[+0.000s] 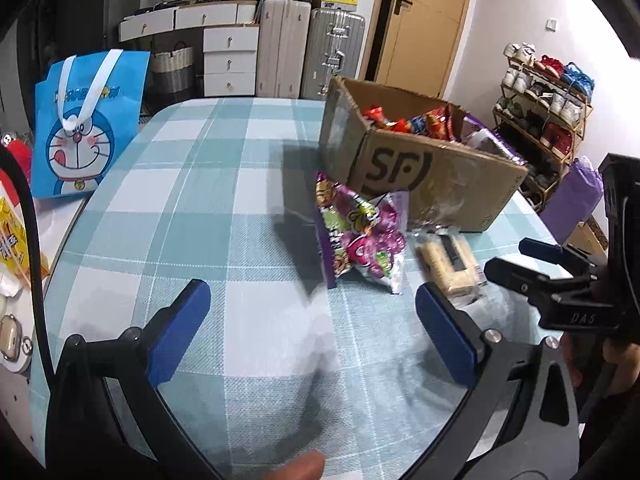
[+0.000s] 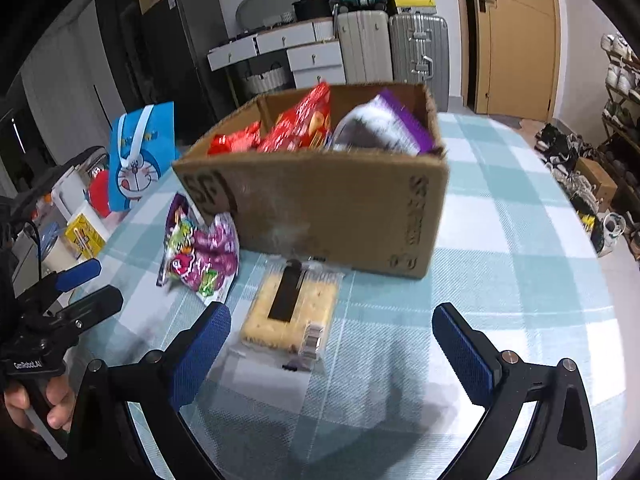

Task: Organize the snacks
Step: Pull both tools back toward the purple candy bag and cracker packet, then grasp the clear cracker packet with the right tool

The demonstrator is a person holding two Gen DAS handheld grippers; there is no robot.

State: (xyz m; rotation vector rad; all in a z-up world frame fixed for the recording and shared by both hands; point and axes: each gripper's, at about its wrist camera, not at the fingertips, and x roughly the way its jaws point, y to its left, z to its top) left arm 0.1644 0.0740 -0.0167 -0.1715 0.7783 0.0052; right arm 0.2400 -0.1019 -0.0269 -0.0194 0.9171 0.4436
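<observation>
A cardboard box [image 1: 424,176] marked SF holds red and purple snack packs [image 2: 304,124] on the checked table. It also shows in the right wrist view [image 2: 320,208]. A purple candy bag [image 1: 360,236] lies in front of it, seen too in the right wrist view [image 2: 200,248]. A clear pack of yellow biscuits [image 2: 292,308] lies beside the bag, also in the left wrist view [image 1: 448,260]. My left gripper [image 1: 312,320] is open and empty, near the bag. My right gripper [image 2: 332,340] is open and empty, just short of the biscuits.
A blue Doraemon bag [image 1: 88,128] stands at the table's left edge. Yellow packs and cups [image 2: 80,236] sit on a side surface. Suitcases [image 1: 312,52], drawers and a shoe rack [image 1: 540,112] stand beyond the table.
</observation>
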